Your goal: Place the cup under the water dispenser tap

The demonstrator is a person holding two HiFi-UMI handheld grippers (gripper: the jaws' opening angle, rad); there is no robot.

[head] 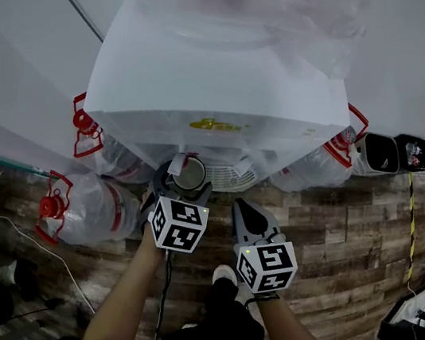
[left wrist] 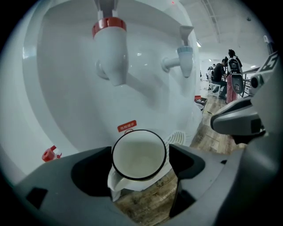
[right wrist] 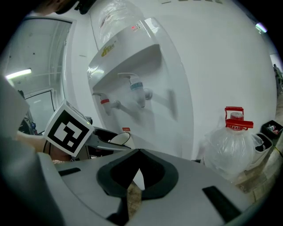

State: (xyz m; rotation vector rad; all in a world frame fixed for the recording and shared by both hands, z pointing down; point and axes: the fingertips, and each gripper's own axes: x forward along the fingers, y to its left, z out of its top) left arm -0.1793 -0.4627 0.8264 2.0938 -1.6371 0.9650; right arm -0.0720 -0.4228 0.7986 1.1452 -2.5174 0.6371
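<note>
The left gripper has its jaws clamped on the white, black-rimmed cup, which is upright, low against the water dispenser front, below the red tap. The right gripper hangs just beside it, jaws together and empty

Left tool clamped; right tool closed

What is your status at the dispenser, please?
Left gripper shut on cup, held below red tap. Right gripper shut, empty. Nothing between cup and tap.
</note>
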